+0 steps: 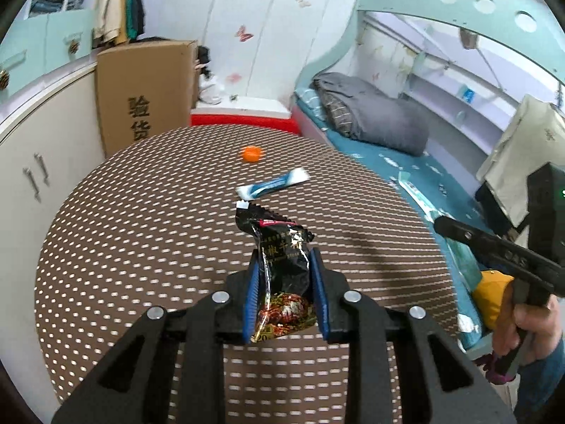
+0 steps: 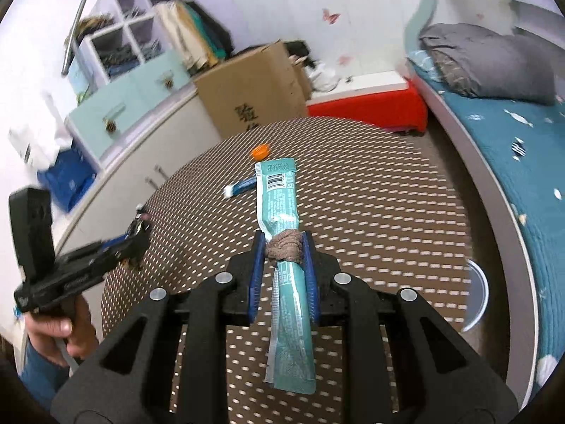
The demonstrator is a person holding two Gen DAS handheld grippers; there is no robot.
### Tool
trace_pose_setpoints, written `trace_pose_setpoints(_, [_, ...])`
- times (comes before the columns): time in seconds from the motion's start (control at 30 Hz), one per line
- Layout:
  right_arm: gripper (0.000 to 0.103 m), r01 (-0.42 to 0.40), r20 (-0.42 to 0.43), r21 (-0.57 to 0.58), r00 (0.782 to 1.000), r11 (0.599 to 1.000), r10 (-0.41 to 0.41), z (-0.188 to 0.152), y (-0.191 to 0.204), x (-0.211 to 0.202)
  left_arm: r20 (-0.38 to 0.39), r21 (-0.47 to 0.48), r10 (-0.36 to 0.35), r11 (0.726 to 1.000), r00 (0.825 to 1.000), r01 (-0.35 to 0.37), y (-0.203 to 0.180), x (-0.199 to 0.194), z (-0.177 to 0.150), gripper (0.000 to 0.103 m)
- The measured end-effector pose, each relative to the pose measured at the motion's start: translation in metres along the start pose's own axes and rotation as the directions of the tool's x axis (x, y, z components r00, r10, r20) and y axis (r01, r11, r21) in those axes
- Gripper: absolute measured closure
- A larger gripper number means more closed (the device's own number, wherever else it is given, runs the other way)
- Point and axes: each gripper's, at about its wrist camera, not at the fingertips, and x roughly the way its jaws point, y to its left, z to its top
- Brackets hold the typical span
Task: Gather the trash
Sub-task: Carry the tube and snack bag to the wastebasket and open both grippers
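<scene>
Black foil snack wrapper (image 1: 282,275) is clamped upright in the left claw (image 1: 284,282); a teal sachet (image 2: 286,247) is pinched mid-length in the right claw (image 2: 284,265), both lifted clear of the tabletop (image 1: 141,247) for carrying off.

We look over a round table (image 1: 148,219) covered in brown cloth with pale dots. At ten o'clock stands a cardboard box (image 1: 141,84) against cream cabinets (image 1: 39,141) topped by mint drawers (image 1: 46,35). At twelve o'clock the white wall (image 1: 247,17) carries butterfly stickers, with a red-sided platform (image 1: 243,120) below. From one to three o'clock runs a mint-framed bunk bed (image 1: 441,10) with teal sheet and grey quilt (image 1: 374,116). Light is even and soft.
</scene>
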Motion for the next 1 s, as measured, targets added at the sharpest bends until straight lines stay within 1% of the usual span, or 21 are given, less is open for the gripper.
trace_pose_setpoints(0.17, [0.082,0.043,0.06,0.09,0.997,0.995,-0.049,0.011,-0.045,-0.027,0.01,0.041,-0.077,0.996,0.997,0.077,-0.04,0.007,0.013,0.077])
trace_pose_setpoints(0.3, [0.082,0.078,0.094,0.175,0.991,0.981,-0.095,0.017,-0.089,-0.045,-0.019,0.077,-0.134,0.988,0.991,0.135,-0.08,0.033,0.029,0.077])
trace_pose_setpoints(0.37, [0.082,0.096,0.096,0.233,0.988,0.968,-0.121,0.017,-0.118,-0.05,-0.036,0.091,-0.152,0.984,0.988,0.155,-0.098,0.049,0.036,0.077])
trace_pose_setpoints(0.5, [0.082,0.141,0.074,0.326,0.982,0.935,-0.174,0.013,-0.175,-0.048,-0.086,0.131,-0.2,0.969,0.976,0.21,-0.144,0.087,0.049,0.077])
trace_pose_setpoints(0.57, [0.082,0.173,0.042,0.365,0.979,0.915,-0.201,0.009,-0.206,-0.04,-0.12,0.146,-0.217,0.961,0.969,0.234,-0.166,0.108,0.052,0.077])
trace_pose_setpoints(0.67, [0.082,0.204,-0.007,0.424,0.975,0.883,-0.222,0.003,-0.247,-0.026,-0.182,0.17,-0.235,0.949,0.955,0.266,-0.2,0.145,0.056,0.077])
trace_pose_setpoints(0.73, [0.082,0.214,-0.032,0.456,0.974,0.864,-0.224,-0.001,-0.27,-0.016,-0.245,0.179,-0.243,0.94,0.939,0.29,-0.223,0.176,0.056,0.077])
trace_pose_setpoints(0.77, [0.082,0.218,-0.05,0.474,0.974,0.853,-0.221,-0.004,-0.281,-0.008,-0.265,0.182,-0.241,0.938,0.934,0.294,-0.229,0.186,0.056,0.077])
trace_pose_setpoints(0.8, [0.082,0.221,-0.064,0.487,0.974,0.845,-0.218,-0.006,-0.29,-0.001,-0.297,0.185,-0.239,0.935,0.924,0.302,-0.237,0.201,0.055,0.077])
trace_pose_setpoints(0.87, [0.082,0.225,-0.086,0.504,0.974,0.834,-0.211,-0.009,-0.306,0.011,-0.346,0.187,-0.231,0.933,0.909,0.308,-0.25,0.225,0.051,0.077])
trace_pose_setpoints(0.9, [0.082,0.228,-0.096,0.512,0.973,0.828,-0.209,-0.011,-0.312,0.017,-0.38,0.196,-0.222,0.93,0.898,0.312,-0.26,0.243,0.048,0.077])
trace_pose_setpoints(1.0, [0.082,0.225,-0.124,0.547,0.974,0.806,-0.188,-0.018,-0.331,0.035,-0.439,0.214,-0.185,0.929,0.879,0.303,-0.274,0.274,0.043,0.077])
